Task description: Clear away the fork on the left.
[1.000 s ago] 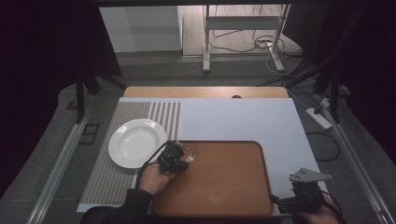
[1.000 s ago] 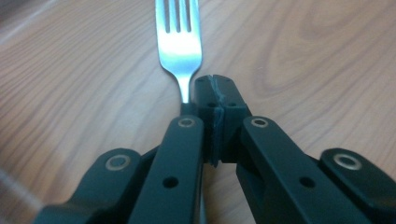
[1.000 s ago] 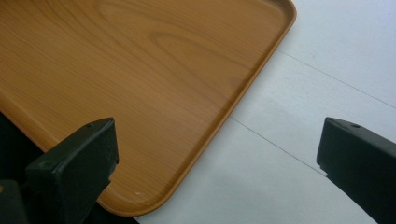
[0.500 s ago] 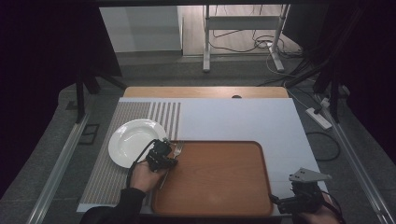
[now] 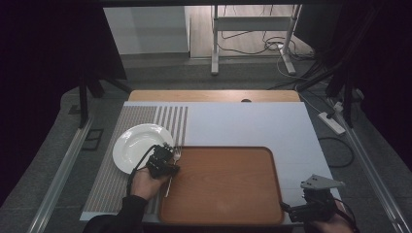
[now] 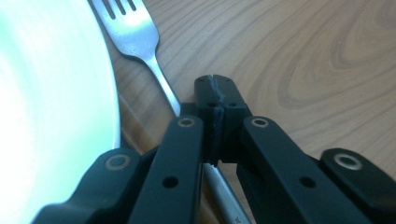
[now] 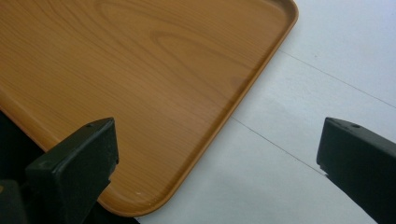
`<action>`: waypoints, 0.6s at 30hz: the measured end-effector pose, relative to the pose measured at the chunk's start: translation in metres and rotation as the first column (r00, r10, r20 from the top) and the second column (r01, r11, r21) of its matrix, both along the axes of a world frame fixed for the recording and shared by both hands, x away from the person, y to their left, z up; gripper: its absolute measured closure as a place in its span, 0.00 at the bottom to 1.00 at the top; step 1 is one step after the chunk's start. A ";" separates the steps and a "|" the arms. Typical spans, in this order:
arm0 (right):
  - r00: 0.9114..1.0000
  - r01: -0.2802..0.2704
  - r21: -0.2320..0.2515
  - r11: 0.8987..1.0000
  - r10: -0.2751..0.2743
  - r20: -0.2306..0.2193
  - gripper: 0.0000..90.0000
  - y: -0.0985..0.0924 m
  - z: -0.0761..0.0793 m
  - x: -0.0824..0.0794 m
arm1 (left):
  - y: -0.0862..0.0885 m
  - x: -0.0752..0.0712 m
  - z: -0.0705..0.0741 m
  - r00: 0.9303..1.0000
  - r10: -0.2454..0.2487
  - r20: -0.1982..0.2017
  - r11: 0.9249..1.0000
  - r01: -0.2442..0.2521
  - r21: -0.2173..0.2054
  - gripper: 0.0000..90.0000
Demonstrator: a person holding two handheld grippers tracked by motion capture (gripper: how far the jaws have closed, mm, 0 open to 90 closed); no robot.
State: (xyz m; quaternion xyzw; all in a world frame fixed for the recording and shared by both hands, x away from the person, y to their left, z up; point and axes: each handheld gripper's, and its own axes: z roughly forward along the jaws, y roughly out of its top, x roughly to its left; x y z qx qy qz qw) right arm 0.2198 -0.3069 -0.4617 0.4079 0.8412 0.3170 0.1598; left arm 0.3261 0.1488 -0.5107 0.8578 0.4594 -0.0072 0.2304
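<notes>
Dark room, cables on the floor upper right; white-topped desk (image 5: 243, 124) mid-frame with a striped mat (image 5: 119, 160) at left. Left claw (image 6: 215, 100) is pinched tight, pads meeting, with the fork (image 6: 135, 39) handle running under it; can't tell if it's actually gripped. Fork lies at the wooden tray's (image 5: 223, 182) left rim, just beside the white plate (image 5: 138, 145). Risk: thin handle slips or pivots, tines clip the plate rim. Right claw (image 7: 217, 158) is wide apart, empty, lower right over the tray corner.
</notes>
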 end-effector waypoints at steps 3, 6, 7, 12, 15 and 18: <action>1.000 0.000 0.001 1.000 0.000 0.000 0.00 0.000 0.000 0.000 | 0.001 -0.002 0.005 1.000 -0.009 0.027 0.999 0.010 -0.037 0.94; 1.000 0.001 -0.001 1.000 -0.001 -0.001 0.00 0.000 0.000 0.000 | 0.002 -0.004 0.010 0.998 -0.027 0.061 0.997 0.031 -0.067 0.85; 1.000 0.001 0.000 1.000 -0.001 0.000 0.00 0.000 0.000 0.000 | 0.001 -0.006 0.012 0.996 -0.034 0.079 0.996 0.040 -0.077 0.81; 1.000 0.002 0.006 1.000 -0.002 -0.001 0.00 -0.001 0.000 0.000 | 0.004 -0.011 0.017 0.986 -0.053 0.155 0.996 0.064 -0.068 0.56; 1.000 0.002 0.006 1.000 -0.002 -0.001 0.00 -0.001 0.000 0.000 | 0.008 -0.013 0.019 0.981 -0.047 0.187 0.995 0.063 -0.082 0.44; 1.000 0.003 0.007 1.000 -0.003 -0.002 0.00 -0.001 0.000 0.000 | 0.012 -0.014 0.022 0.980 -0.031 0.198 0.993 0.053 -0.105 0.29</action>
